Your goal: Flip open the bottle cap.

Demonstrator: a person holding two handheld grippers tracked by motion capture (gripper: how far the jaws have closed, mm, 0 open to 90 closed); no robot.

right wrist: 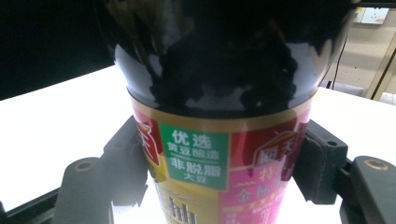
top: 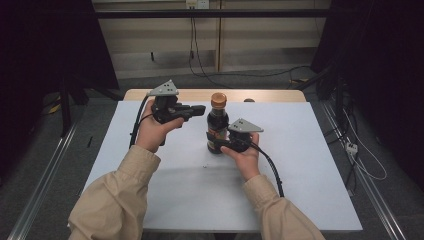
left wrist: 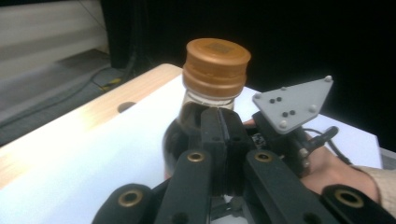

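The right hand-held gripper (top: pixel 220 145) is clamping the dark sauce bottle (top: pixel 217 125) standing upright on the white surface (top: pixel 300 165). The left hand-held gripper (top: pixel 200 109), jaws pressed together and empty, is pointing at the bottle's orange cap (top: pixel 218 100).

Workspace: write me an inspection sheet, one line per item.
Surface: white table top over a wooden edge, bare around the work.
Job's things: dark sauce bottle upright, orange cap on.
Clutter: nothing seen.
Grippers: right gripper shut on the bottle's labelled lower body; left gripper shut on nothing, level with the bottle's neck, just beside it.
Cables: black cable trails from each gripper.
Surroundings: grey floor, wall cables, dark curtains at both sides.
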